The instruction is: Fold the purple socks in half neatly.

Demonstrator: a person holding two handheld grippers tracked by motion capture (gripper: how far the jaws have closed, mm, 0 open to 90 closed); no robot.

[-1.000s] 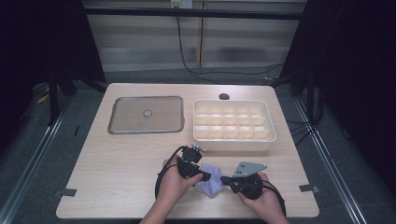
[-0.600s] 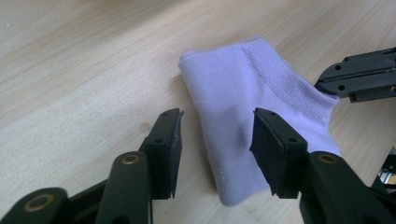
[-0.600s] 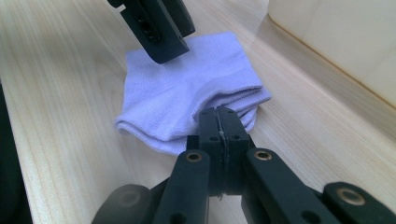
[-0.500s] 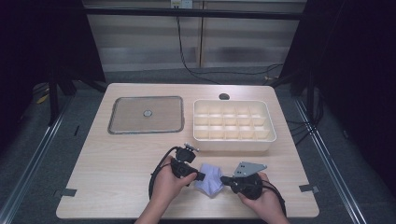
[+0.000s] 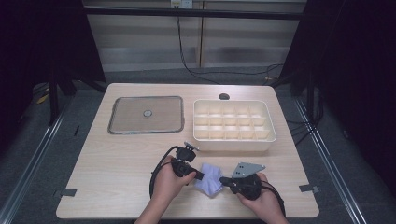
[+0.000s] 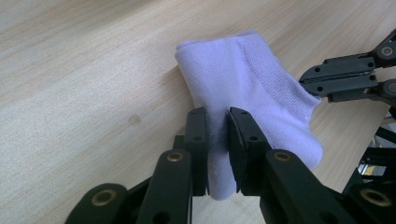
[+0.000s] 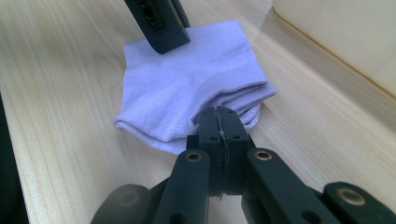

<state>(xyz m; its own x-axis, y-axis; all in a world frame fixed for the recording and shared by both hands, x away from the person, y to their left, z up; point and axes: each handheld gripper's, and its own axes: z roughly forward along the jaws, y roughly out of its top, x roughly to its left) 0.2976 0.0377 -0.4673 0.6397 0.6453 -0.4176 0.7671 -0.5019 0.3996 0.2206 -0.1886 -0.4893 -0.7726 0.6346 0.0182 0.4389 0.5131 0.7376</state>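
1. Since a second ago your left gripper (image 5: 200,176) has slid from the upper edge of the sock (image 5: 208,178) to its left edge, and its jaws have just been closing with sock cloth between them.
2. Your left gripper now pinches a fold of the sock: in the left gripper view the jaws stand narrow, with only a strip of pale lilac cloth (image 6: 243,88) in the gap and both pads against it.
3. Your right gripper (image 5: 223,179) has kept its place; in the right gripper view its jaws are pressed tight together at the sock's near edge (image 7: 196,84), with a thin sliver of cloth caught between the tips.
4. You find the sock low in the high view, just right of centre, flat on the table (image 5: 116,158) between your two hands, and well below the tray.
5. Count of things: one sock, folded on itself; two grippers, one on each side of it; one cream compartment tray (image 5: 233,123) at centre right, divided into three rows of five cells; one flat grey lid (image 5: 145,114) at centre left, with a small round knob in its middle.
6. Your left hand (image 5: 168,179) and right hand (image 5: 264,200) come in from the bottom edge, each wrapped round its gripper's body.
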